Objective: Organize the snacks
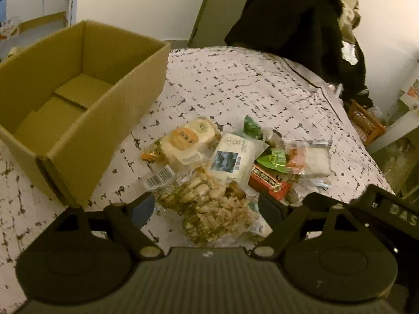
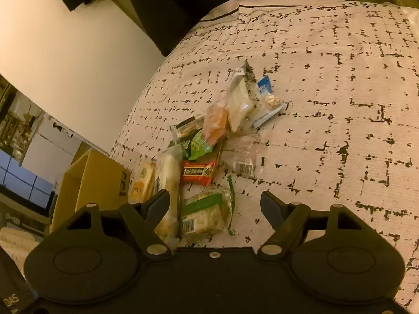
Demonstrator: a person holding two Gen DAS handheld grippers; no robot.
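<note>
Snacks heaped in one pile on patterned tabletop [image 1: 235, 83], none boxed yet. Nearest to left gripper [image 1: 207, 206]: clear bag of brown crisps [image 1: 209, 204], lying right between the spread fingers, not pinched, long axis running away from camera and slightly leftward. Left gripper released, holding nothing. Just beyond the bag: white packet with blue picture [image 1: 231, 158], round orange-label cakes [image 1: 183, 138], red bar [image 1: 269, 180], green wrappers [image 1: 272, 161], clear packet with orange filling [image 1: 306, 157]. Cardboard box [image 1: 78, 99] open and bare inside, left of the pile, near but apart from it.

Right wrist view: right gripper [image 2: 214, 206] released too, nothing held, hovering over green-label cracker pack [image 2: 207, 214], which sits between the fingers, toward the left one. Further off: red bar, green wrappers, clear packets, blue-white sachet [image 2: 269, 99] at far end. Box corner at lower left edge of that view.

Judgement: left hand better placed for first grab — bag centred, box on its side. Crinkly bag likely to slip or squash if pinched hard.
</note>
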